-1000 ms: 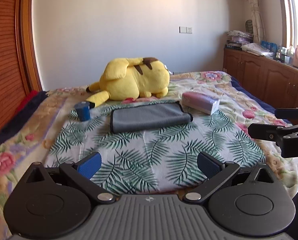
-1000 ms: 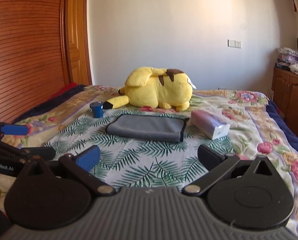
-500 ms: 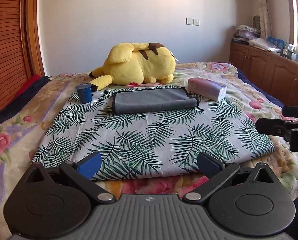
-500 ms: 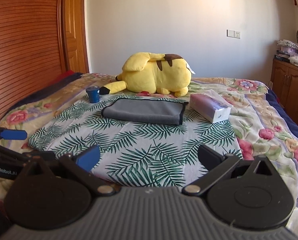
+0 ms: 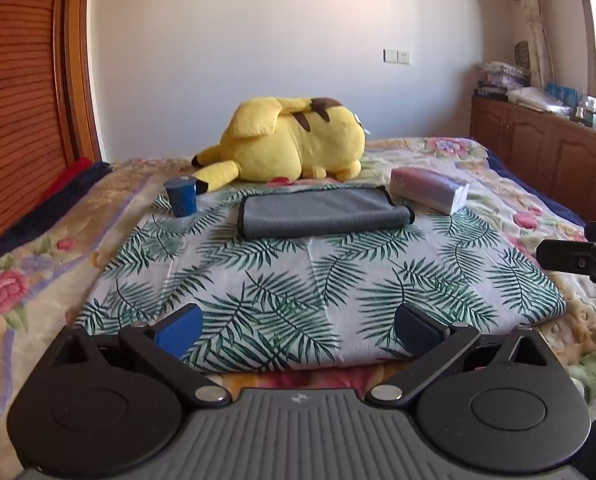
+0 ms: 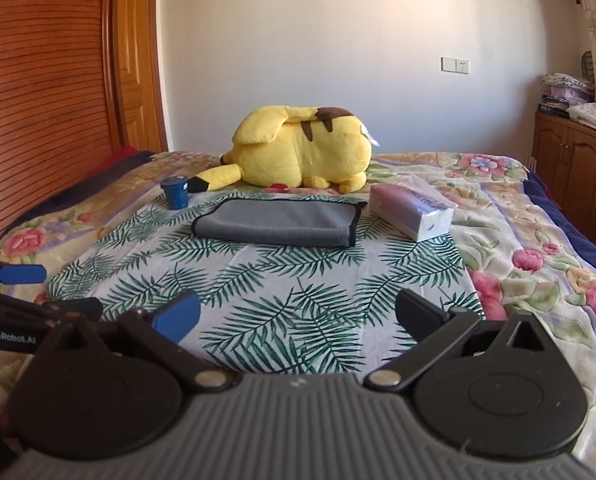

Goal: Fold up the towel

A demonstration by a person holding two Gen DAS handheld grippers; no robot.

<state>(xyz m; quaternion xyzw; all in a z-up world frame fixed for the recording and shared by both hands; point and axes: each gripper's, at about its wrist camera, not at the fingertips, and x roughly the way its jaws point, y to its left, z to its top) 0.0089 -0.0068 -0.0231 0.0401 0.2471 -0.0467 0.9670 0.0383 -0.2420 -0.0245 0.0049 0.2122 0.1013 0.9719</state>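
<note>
A grey towel (image 5: 322, 212) with a dark hem lies folded flat at the far end of a palm-leaf cloth (image 5: 298, 280) on the bed; it also shows in the right wrist view (image 6: 277, 222). My left gripper (image 5: 298, 330) is open and empty, at the near edge of the cloth, well short of the towel. My right gripper (image 6: 298, 314) is open and empty too, at the near edge. Each gripper shows at the side of the other's view.
A yellow plush toy (image 5: 289, 146) lies behind the towel. A small blue cup (image 5: 181, 196) stands to its left and a tissue pack (image 5: 430, 192) to its right. A wooden wardrobe (image 6: 57, 100) is at left, wooden cabinets (image 5: 546, 152) at right.
Both grippers have drawn back from the towel toward the near edge of the bed and dropped lower. The towel has not moved. Both stay open.
</note>
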